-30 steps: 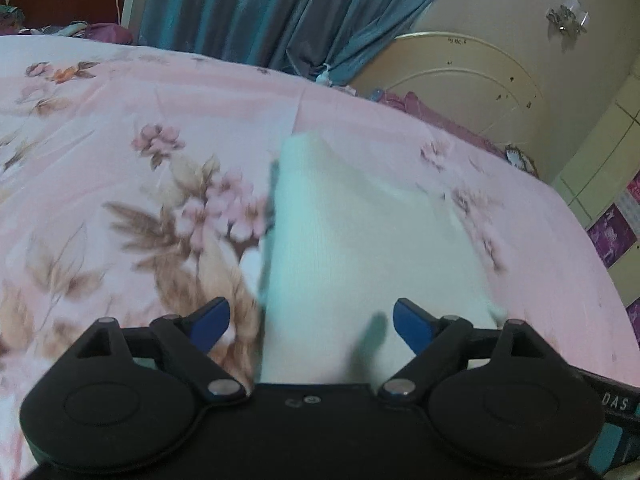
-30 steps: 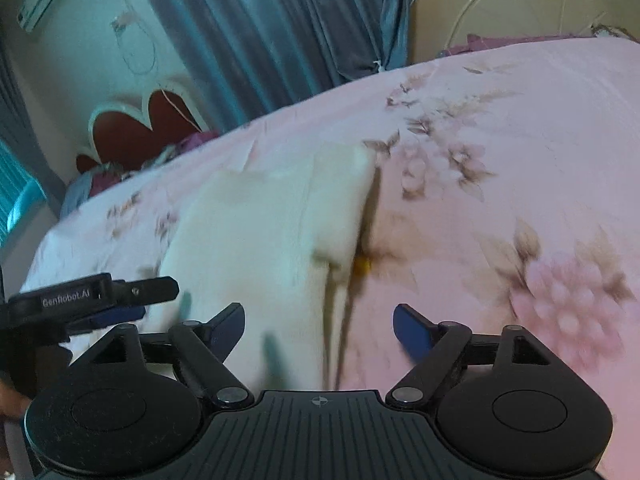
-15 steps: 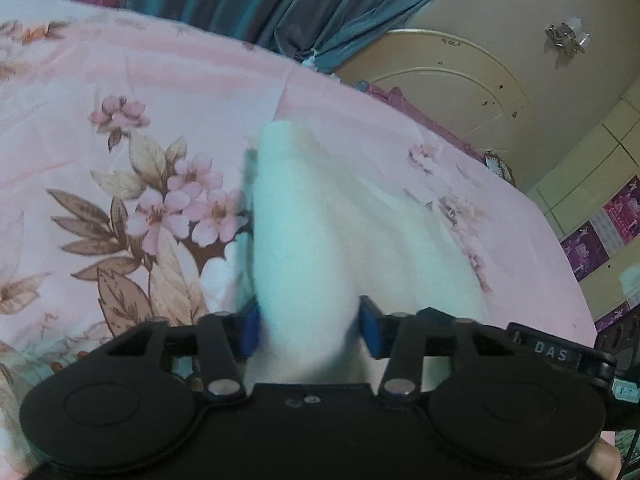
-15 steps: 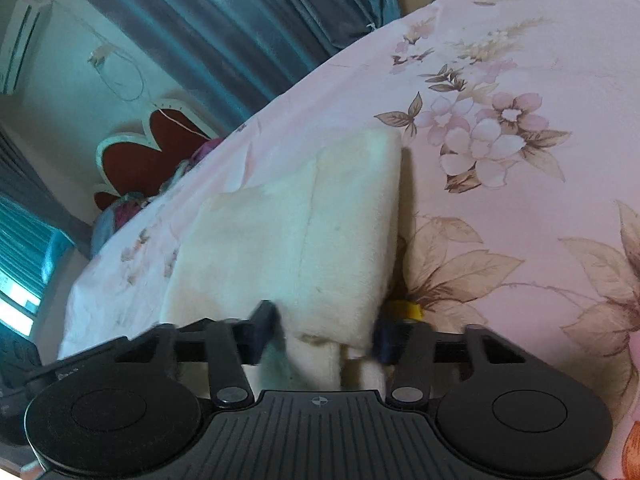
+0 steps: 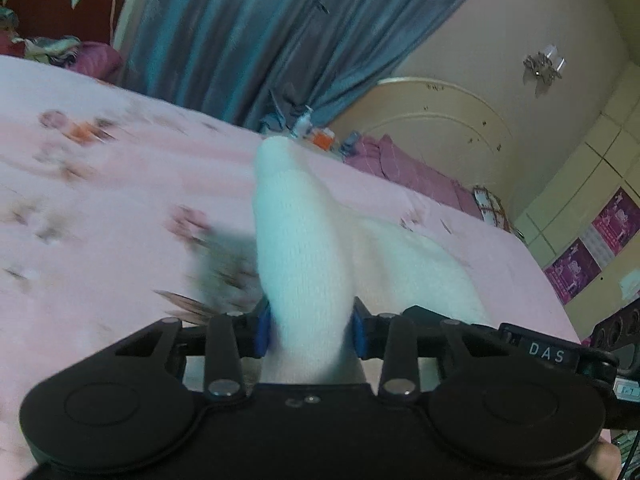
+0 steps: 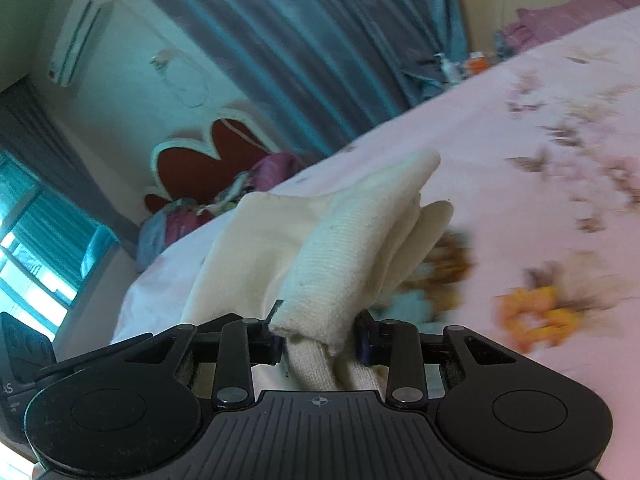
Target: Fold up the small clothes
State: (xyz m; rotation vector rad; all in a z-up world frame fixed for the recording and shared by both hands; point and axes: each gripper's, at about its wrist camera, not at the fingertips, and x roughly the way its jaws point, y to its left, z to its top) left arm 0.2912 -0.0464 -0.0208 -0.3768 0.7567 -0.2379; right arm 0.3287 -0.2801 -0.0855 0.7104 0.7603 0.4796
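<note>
A small cream-white knit garment (image 5: pixel 304 248) is bunched and lifted off the pink floral bedsheet (image 5: pixel 120 200). My left gripper (image 5: pixel 310 332) has its blue pads (image 5: pixel 262 332) pressing one near edge of the cloth, and its jaws are still closing. In the right wrist view the same garment (image 6: pixel 352 232) rises in a fold from my right gripper (image 6: pixel 320 340). That gripper's jaws are also closing, with the hem pinched between them. The garment's far part still lies on the bedsheet (image 6: pixel 540 140).
Blue-grey curtains (image 5: pixel 248 40) hang behind the bed, beside a red headboard (image 6: pixel 224 152) with piled bedding (image 6: pixel 264 176). Purple clothes (image 5: pixel 404 168) and small bottles (image 5: pixel 316 132) lie at the far edge. An orange-yellow blurred patch (image 6: pixel 536 316) shows on the sheet to the right.
Both grippers went from open around the flat garment to shut on its near edge. They have then risen and pulled it up off the sheet.
</note>
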